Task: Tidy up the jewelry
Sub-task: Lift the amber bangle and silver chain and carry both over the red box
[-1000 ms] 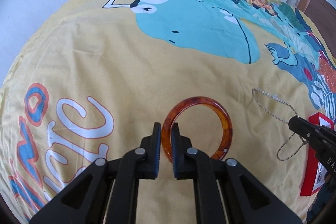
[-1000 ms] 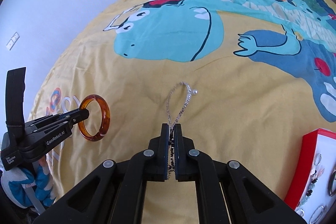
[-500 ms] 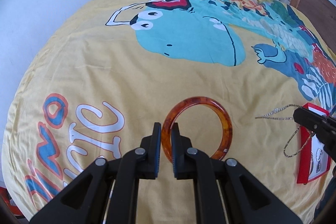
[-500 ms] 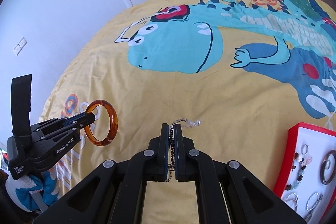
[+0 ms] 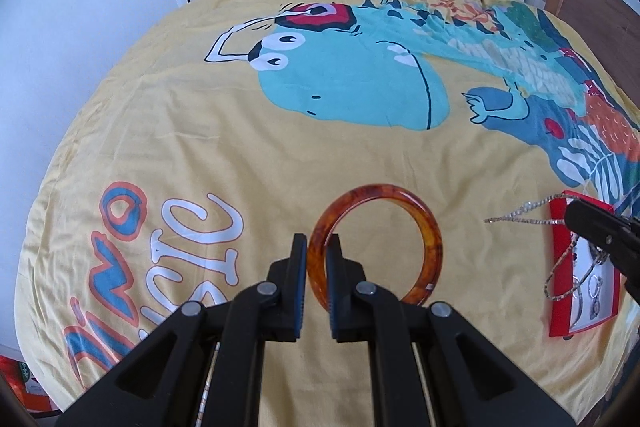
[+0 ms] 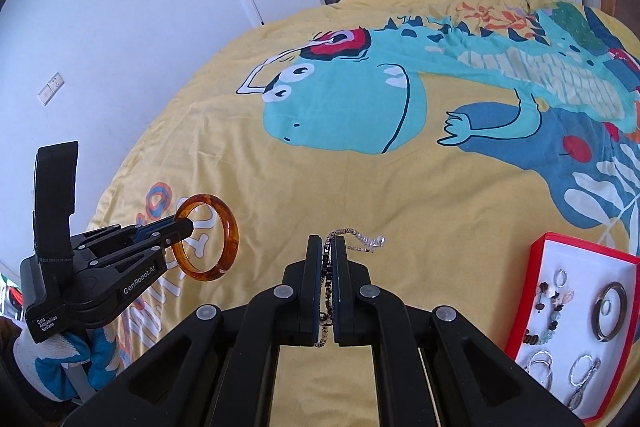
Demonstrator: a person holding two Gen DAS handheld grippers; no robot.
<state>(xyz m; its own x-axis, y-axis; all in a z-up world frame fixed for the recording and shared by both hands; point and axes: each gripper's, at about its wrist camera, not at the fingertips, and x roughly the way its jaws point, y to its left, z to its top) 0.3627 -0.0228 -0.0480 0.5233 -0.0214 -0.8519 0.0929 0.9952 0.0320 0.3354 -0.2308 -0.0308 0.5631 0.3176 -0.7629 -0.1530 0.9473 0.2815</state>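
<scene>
Amber bangle (image 5: 376, 247) clamped in the left gripper (image 5: 317, 281), silver chain (image 6: 352, 239) pinched in the right gripper (image 6: 328, 291), both mid-carry above the bed; next, lowering each into the red jewelry box (image 6: 536, 291) at the right gripper's right.

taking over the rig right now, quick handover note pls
Left gripper: jaws shut on the amber bangle, held above the bedspread.
Right gripper: jaws shut on the silver chain, which dangles from them.
Red jewelry box: open on the bed to the right, already holding rings, hoops, beads and a dark bangle.
Left to do: place the chain and the bangle in the box.
</scene>
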